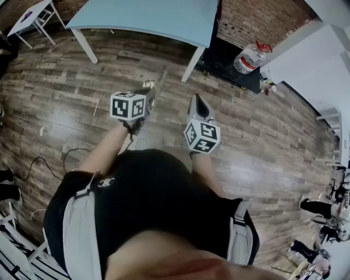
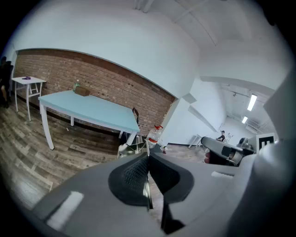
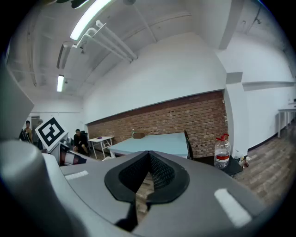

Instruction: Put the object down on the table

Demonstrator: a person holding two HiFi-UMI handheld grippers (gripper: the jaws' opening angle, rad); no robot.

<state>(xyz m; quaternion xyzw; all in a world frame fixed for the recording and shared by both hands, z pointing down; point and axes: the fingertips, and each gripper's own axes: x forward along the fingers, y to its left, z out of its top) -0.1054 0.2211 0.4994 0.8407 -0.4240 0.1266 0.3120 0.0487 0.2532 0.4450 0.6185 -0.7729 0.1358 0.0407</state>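
Left tool (image 2: pixel 147 156) was clamped on a thin, pale object (image 2: pixel 128 150), held above the wooden floor (image 1: pixel 65 98), short of the blue tabletop's (image 1: pixel 147 16) near edge. Right tool (image 3: pixel 149 155) was closed and empty.

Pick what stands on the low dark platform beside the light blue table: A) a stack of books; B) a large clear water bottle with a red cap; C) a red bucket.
B: the water bottle, clear with a red cap, stands on the dark platform right of the light blue table.
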